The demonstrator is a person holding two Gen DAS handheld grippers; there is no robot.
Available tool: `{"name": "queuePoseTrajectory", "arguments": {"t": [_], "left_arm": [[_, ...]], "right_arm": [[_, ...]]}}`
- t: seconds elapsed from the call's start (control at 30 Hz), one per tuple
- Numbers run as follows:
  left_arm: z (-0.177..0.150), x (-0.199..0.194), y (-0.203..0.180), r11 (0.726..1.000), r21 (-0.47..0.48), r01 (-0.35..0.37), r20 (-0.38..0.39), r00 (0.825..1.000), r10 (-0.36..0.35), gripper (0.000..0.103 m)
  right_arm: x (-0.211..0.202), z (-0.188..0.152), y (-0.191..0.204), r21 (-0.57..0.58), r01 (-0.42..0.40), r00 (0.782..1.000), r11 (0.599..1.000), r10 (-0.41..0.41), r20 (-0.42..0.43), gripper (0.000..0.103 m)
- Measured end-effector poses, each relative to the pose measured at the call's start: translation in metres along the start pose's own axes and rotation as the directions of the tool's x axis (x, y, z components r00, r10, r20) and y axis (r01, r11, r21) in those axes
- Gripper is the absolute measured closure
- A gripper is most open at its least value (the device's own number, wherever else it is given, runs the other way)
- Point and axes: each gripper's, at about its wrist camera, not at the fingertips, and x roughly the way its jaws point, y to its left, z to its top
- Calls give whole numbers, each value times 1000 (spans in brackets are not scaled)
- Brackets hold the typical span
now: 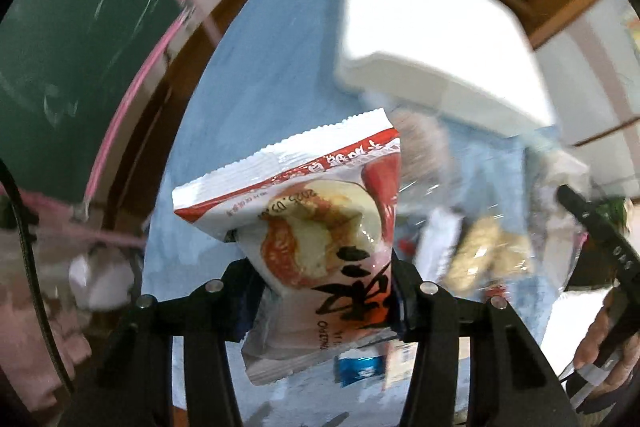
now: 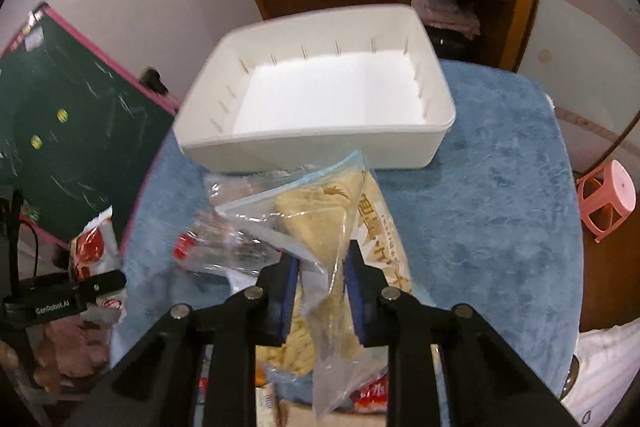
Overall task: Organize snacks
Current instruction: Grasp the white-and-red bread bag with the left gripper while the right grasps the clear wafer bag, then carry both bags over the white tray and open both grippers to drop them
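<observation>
Black jaws of the left gripper (image 1: 324, 291) clamp a red-and-white snack packet (image 1: 304, 211) at lower centre of the left wrist view. Those of the right gripper (image 2: 322, 291) pinch a clear zip bag (image 2: 316, 227) of pale biscuits at lower centre of its view. Both snacks hang above the blue tablecloth (image 2: 480, 227); the white bin (image 2: 316, 99) sits empty at upper centre.

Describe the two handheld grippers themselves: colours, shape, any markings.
Both are black, angular, two-finger tools. The left gripper has matte black linkage arms joined with round silver pins. The right gripper is built the same way, and its fingers carry flat blue pads on the inner faces. Seen from the right wrist view, the left gripper's black body bears white lettering reading GenRobot.AI.
</observation>
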Motion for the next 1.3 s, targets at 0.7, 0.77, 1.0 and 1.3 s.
{"name": "queuePoseTrajectory", "arguments": {"t": [0.7,0.77,1.0,1.3], "left_arm": [[118,-135,-108,970,242,8,340,936,-93,53],[131,-139,-118,968,251,-8,359,929,-85,53],[170,-123,-146,966,255,-39,375,925,-62,53],[195,-79,-163,967,244,-72,340,940,-16,53]], "right_arm": [[-136,92,29,-103,-22,937,994,56,345,83],[-135,101,26,-105,-20,933,994,56,355,83],[-107,145,8,-30,-68,935,997,75,348,83],[-57,179,0,-20,-21,955,1000,26,294,83]]}}
